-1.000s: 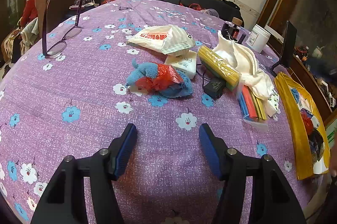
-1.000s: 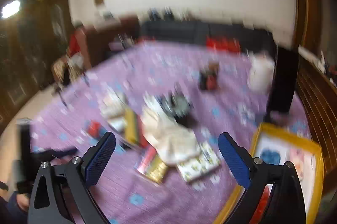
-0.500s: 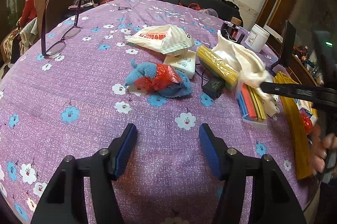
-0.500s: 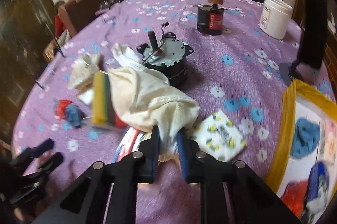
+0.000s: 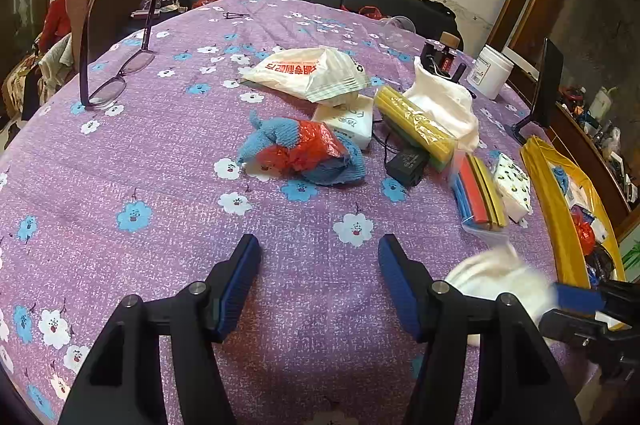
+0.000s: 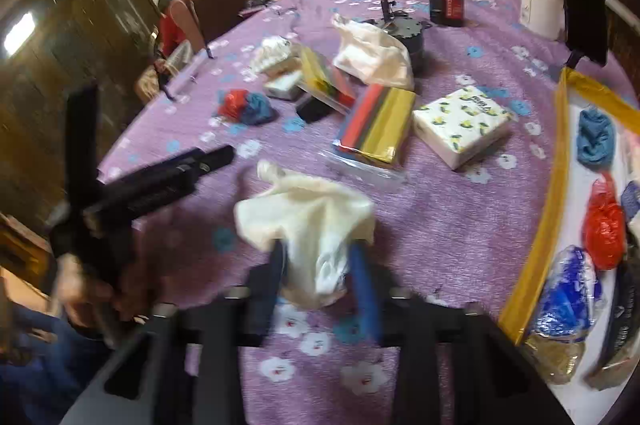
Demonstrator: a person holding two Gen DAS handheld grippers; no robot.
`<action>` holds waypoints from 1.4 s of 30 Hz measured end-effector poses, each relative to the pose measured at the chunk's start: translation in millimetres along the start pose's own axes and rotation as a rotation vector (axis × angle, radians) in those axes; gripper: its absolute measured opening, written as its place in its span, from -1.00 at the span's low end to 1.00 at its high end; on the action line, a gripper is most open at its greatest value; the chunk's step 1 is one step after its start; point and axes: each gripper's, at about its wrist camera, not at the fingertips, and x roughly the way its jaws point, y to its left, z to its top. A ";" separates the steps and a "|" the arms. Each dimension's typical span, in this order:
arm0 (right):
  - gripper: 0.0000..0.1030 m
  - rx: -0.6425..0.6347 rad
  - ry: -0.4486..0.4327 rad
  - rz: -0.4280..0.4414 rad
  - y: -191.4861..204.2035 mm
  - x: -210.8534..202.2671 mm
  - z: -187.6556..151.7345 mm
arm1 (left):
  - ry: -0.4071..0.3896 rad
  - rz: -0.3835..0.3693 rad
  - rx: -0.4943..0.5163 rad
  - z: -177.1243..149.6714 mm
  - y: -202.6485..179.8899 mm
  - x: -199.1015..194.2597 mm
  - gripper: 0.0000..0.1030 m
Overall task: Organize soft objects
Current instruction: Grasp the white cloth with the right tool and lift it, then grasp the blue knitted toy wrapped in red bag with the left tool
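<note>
A: Purple flowered cloth covers the table [image 6: 460,225], with a dark sofa along the far wall. Your task's thing at this moment is the cream cloth [image 6: 308,221], bunched between the fingers of your right gripper [image 6: 320,277] near the table's six o'clock edge.

B: Is it held?

A: The jaws are opening with the cloth between them. The blur hides whether the pads still pinch it, so I judge the grip loose, not firm. From the left wrist view the same cloth [image 5: 496,277] shows at about four o'clock, just beside the right gripper's blue pad.

B: How will it handle?

A: Light, limp and shapeless, I'd say. It will drape and trail, and a thin fold can slip from the pads. Take it at the thick gathered middle, not at the loose tail at its ten o'clock.

B: And around it?

A: At one o'clock from the cloth lies a bag of coloured strips [image 6: 376,121], with a patterned tissue pack [image 6: 460,125] beside it. A second cream cloth [image 6: 372,53] sits farther off at twelve. At three o'clock the yellow-rimmed tray [image 6: 556,161] already holds a blue knit piece [image 6: 596,141] and a red bag [image 6: 604,225].

B: The other hand?

A: Your left gripper [image 5: 320,277] hangs half open over bare tablecloth, holding nothing, with the blue and red bundle [image 5: 300,153] at its twelve o'clock.
</note>
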 end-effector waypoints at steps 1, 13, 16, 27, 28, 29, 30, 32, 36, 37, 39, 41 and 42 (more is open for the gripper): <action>0.11 -0.013 -0.034 -0.017 1.1 -4.1 -0.1 | 0.000 0.000 0.000 0.0 0.3 0.0 0.19; 0.63 -0.080 -0.001 -0.043 15.7 36.5 -5.3 | 0.000 0.000 0.000 -0.8 0.5 -0.1 0.19; -0.60 -0.100 -0.013 -0.033 19.1 37.0 -5.1 | 0.000 0.000 -0.001 -0.7 0.6 0.1 0.19; -0.63 0.059 -0.228 0.060 -14.1 29.3 12.4 | 0.013 -0.014 0.009 8.9 -1.5 -0.5 0.19; -0.63 0.058 -0.240 0.055 -14.0 27.1 13.2 | 0.017 -0.015 -0.004 14.5 0.5 -0.2 0.19; -0.63 0.063 -0.242 0.061 -15.2 26.9 13.3 | 0.020 -0.022 -0.023 19.8 3.6 -0.3 0.19; -0.63 0.068 -0.238 0.066 -15.4 27.0 13.7 | 0.026 -0.033 -0.049 26.0 7.1 -0.1 0.19; -0.63 0.078 -0.236 0.071 -15.6 28.9 14.1 | 0.045 -0.050 -0.114 41.3 13.6 4.0 0.20; -0.63 0.078 -0.239 0.075 -15.5 28.3 13.6 | 0.087 -0.048 -0.247 64.2 19.2 21.7 0.20; -0.63 0.077 -0.242 0.079 -15.8 27.3 12.1 | 0.100 -0.044 -0.279 68.1 20.0 27.2 0.20; -0.63 0.082 -0.245 0.078 -17.6 24.8 10.0 | 0.119 -0.015 -0.316 74.4 19.6 39.3 0.20; -0.63 0.084 -0.244 0.084 -17.3 24.0 8.9 | 0.147 0.039 -0.333 77.4 18.1 53.4 0.20; -0.63 0.084 -0.245 0.083 -17.3 23.7 8.7 | 0.151 0.044 -0.329 78.8 16.2 59.2 0.19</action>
